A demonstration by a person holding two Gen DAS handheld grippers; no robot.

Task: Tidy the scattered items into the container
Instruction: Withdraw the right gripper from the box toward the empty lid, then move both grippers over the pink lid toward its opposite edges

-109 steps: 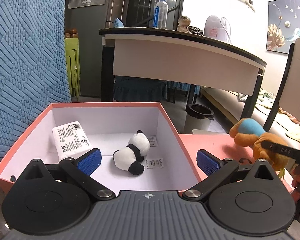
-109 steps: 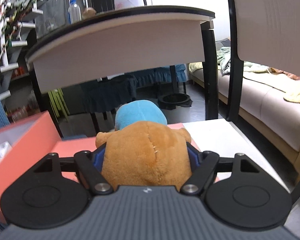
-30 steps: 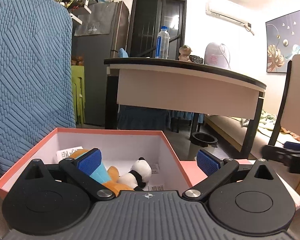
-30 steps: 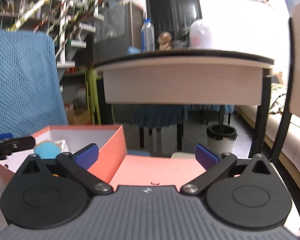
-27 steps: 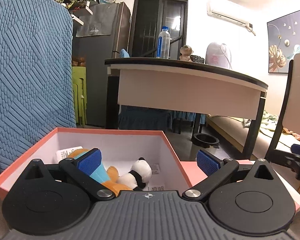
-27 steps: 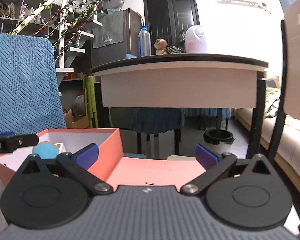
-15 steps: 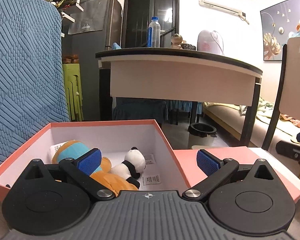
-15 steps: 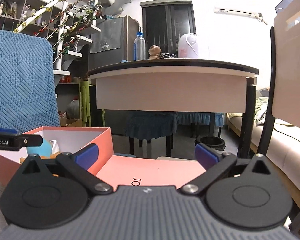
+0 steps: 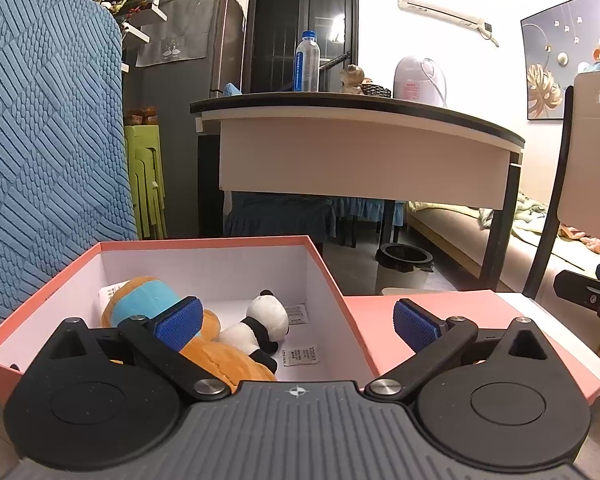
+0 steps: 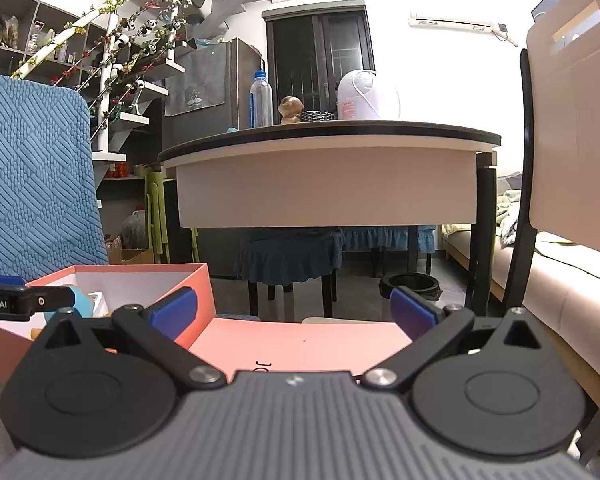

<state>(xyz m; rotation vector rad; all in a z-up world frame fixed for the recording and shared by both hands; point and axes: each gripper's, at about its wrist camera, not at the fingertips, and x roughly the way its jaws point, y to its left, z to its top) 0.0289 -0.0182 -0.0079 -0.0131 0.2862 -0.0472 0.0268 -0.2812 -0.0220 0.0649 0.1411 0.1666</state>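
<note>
A pink box [image 9: 332, 276] with white inner walls stands open in the left wrist view. Inside it lie an orange plush bear with a blue cap [image 9: 140, 306], a small panda plush [image 9: 262, 322] and a white packet [image 9: 110, 292] half hidden behind the bear. My left gripper [image 9: 296, 320] hovers open over the box's near edge, nothing between its blue pads. My right gripper [image 10: 294, 310] is open and empty above the pink lid [image 10: 300, 344], to the right of the box [image 10: 140, 276]. The bear's blue cap [image 10: 80, 300] peeks over the box wall.
The pink lid [image 9: 440, 308] lies flat right of the box. A blue-covered chair back [image 9: 48, 140] rises at the left. Beyond stand a dark-topped table [image 9: 360, 120] with a water bottle [image 9: 307, 62], a black bin [image 9: 404, 264], a sofa and a chair at the right.
The right gripper let go of the orange bear, which now lies in the box, and drew back over the lid. Both grippers have dropped slightly over the last second.
</note>
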